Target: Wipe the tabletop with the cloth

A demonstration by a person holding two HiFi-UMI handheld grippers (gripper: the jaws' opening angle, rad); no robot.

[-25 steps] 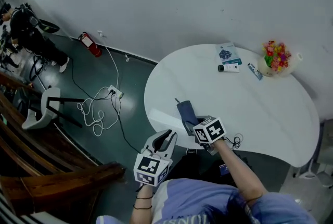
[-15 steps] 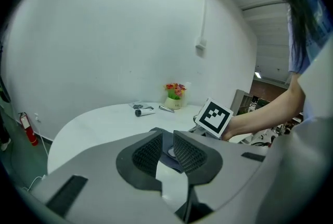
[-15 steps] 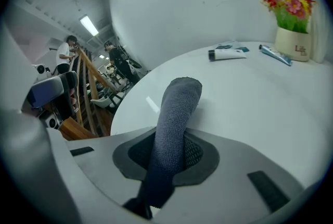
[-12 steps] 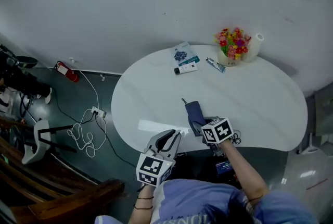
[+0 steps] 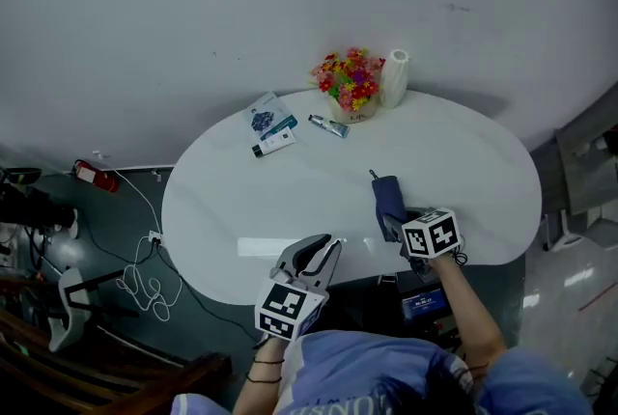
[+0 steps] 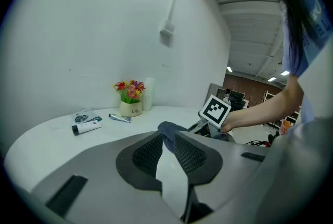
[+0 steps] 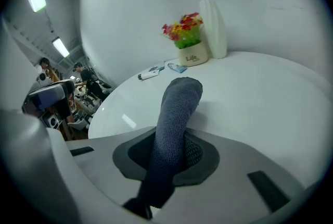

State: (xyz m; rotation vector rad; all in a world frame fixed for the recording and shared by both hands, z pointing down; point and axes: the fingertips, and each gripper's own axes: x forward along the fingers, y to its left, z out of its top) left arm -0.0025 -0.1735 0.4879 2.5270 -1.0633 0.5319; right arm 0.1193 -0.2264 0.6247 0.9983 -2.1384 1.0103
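Observation:
A dark blue cloth (image 5: 389,199) lies in a long fold on the white oval table (image 5: 290,201), near its front edge and right of the middle. My right gripper (image 5: 403,224) is shut on the cloth's near end. The right gripper view shows the cloth (image 7: 175,119) running out from between the jaws of the right gripper (image 7: 171,154) and bending down onto the tabletop (image 7: 260,98). My left gripper (image 5: 315,254) hovers open and empty at the table's front edge, left of the cloth. The cloth (image 6: 167,129) also shows past the left gripper (image 6: 165,154).
At the table's back stand a pot of flowers (image 5: 348,83) and a white paper roll (image 5: 395,77). A tube (image 5: 328,125), a booklet (image 5: 264,116) and a small bottle (image 5: 275,143) lie nearby. On the floor to the left are cables (image 5: 140,283) and a red fire extinguisher (image 5: 89,175).
My right gripper has dragged the cloth to the right along the table's front part. The head view has swung, so the flowers now sit at centre. The left gripper stays at the front edge.

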